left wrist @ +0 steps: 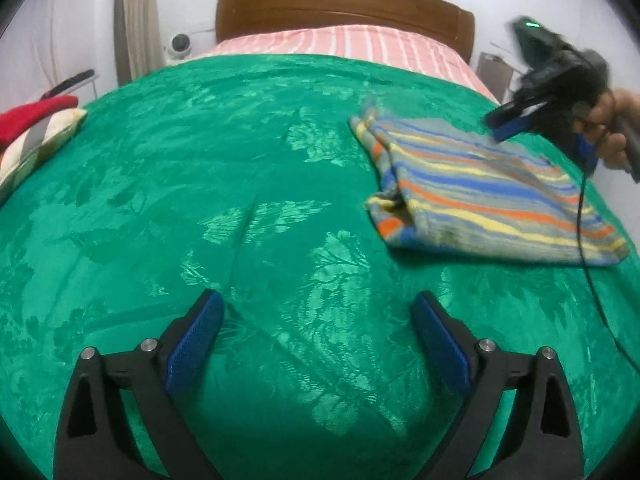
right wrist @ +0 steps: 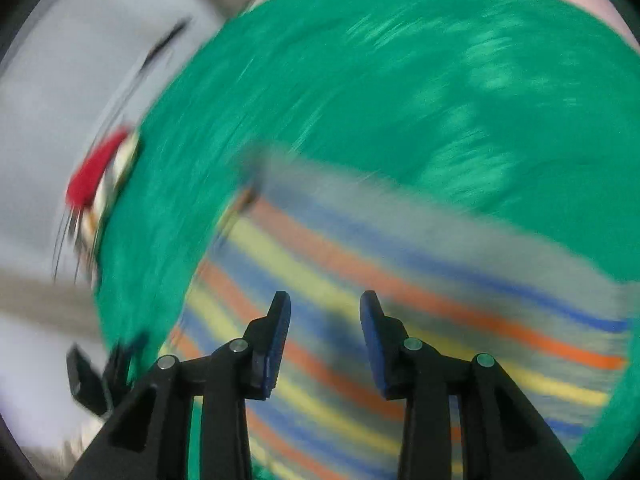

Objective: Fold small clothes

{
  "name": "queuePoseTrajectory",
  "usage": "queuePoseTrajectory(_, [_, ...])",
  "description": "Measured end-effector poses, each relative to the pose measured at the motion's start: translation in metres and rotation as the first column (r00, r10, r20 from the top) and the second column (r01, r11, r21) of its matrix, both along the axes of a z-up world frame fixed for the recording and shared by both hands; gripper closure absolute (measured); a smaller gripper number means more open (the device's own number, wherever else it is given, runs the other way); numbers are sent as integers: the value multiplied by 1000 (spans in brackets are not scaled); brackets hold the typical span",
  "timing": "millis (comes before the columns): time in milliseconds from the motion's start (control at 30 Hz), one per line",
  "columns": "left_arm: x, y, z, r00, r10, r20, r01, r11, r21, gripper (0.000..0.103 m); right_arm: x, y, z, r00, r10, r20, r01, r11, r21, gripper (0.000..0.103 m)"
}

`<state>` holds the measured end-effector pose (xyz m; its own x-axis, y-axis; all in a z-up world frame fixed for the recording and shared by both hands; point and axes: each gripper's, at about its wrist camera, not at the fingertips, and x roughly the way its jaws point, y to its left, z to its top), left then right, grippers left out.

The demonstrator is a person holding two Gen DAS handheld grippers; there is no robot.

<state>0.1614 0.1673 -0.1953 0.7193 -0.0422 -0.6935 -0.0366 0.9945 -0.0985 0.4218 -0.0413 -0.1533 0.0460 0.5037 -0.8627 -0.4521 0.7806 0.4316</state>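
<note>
A striped garment (left wrist: 480, 192) in grey, blue, orange and yellow lies folded flat on the green bedspread (left wrist: 248, 168) at the right. My left gripper (left wrist: 318, 304) is open and empty, low over the bedspread, to the left of and nearer than the garment. My right gripper (left wrist: 516, 120) hovers over the garment's far right part, held by a hand. In the blurred right wrist view the right gripper (right wrist: 325, 304) is open and empty just above the striped garment (right wrist: 400, 280).
A wooden headboard (left wrist: 344, 4) and a pink striped sheet (left wrist: 344, 42) are at the far end. A red and checked cloth pile (left wrist: 32, 128) sits at the bed's left edge. A black cable (left wrist: 588, 248) hangs from the right gripper across the garment.
</note>
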Motion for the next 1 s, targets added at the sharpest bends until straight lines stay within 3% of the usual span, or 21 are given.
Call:
queuePoseTrajectory(67, [-1,4,0,1000,-3,2,3,1000,-24,6,5,35,-19,998,58,-31,-59,997,-42,66])
queuePoseTrajectory(167, [-2,4,-4,1000,-12,1,12,999,-35,4,34,83,-41,999,38,25,-36,998,-52,66])
queuePoseTrajectory(233, [-2,3,-4,1000,-20,1,20,999,-25,3,44,101,-41,991,-32,131,34,999,-7,65])
queuePoseTrajectory(333, [-2,2,-4,1000,-23,3,24,999,-27,3,32,117,-39,986,-63,155,50,995,83,62])
queuePoseTrajectory(400, [-4,3,-4,1000,-24,5,24,999,-35,3,-1,111,-25,984,-34,174,7,988,156,62])
queuePoseTrajectory(500, [-8,9,-1,1000,-11,27,13,997,-72,3,-54,94,-7,950,39,309,-73,992,98,62])
queuePoseTrajectory(567, [-13,16,1,999,11,49,-5,993,-117,4,-92,89,-13,928,128,349,-150,988,37,62])
queuePoseTrajectory(667, [-27,35,9,991,86,101,-63,976,-210,4,-152,99,-44,892,321,317,-336,942,-10,61])
queuePoseTrajectory(733, [-36,50,14,983,134,124,-96,957,-275,4,-193,91,-44,842,382,380,-414,910,1,59])
queuePoseTrajectory(767, [-37,53,16,981,151,123,-112,954,-280,4,-203,84,-39,834,380,399,-417,909,6,60])
queuePoseTrajectory(833, [-36,55,20,979,169,116,-135,958,-254,4,-206,49,-26,875,299,381,-355,931,86,61])
queuePoseTrajectory(867, [-34,50,25,978,173,116,-143,963,-228,4,-205,20,-15,897,212,389,-276,954,118,61])
queuePoseTrajectory(1000, [-9,15,51,984,76,163,-54,989,-139,4,-185,-87,8,901,-53,430,16,996,88,61])
